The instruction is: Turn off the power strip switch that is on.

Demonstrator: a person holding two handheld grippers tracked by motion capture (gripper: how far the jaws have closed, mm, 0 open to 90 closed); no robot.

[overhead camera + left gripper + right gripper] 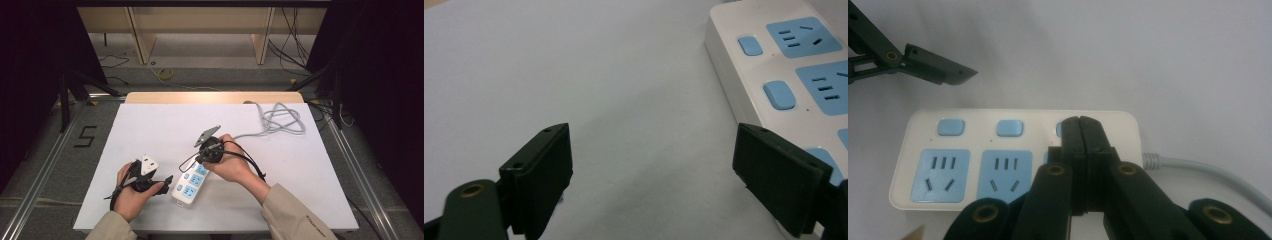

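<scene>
High view, from left to right. The left gripper (162,181) lies low over the white table (150,130), held in the person's left hand (131,192), its tips pointing toward the near end of the power strip (191,184). In the left gripper view its two black jaws stand wide apart with bare table surface between them; the right-hand jaw sits just beside, or over, the strip's long edge, and which of the two cannot be told.

The power strip, white with blue sockets and blue switch buttons (1010,128), lies slantwise near the table's front edge, between the two hands. Its grey cable (280,120) runs from the far end toward the back right of the table, where it lies in loose loops.

The right gripper (199,159), in the person's right hand (231,165), comes down on the far part of the strip. In the right gripper view its jaws are pressed together with nothing between them, and their joined tips rest at the third switch button, which they largely cover.
</scene>
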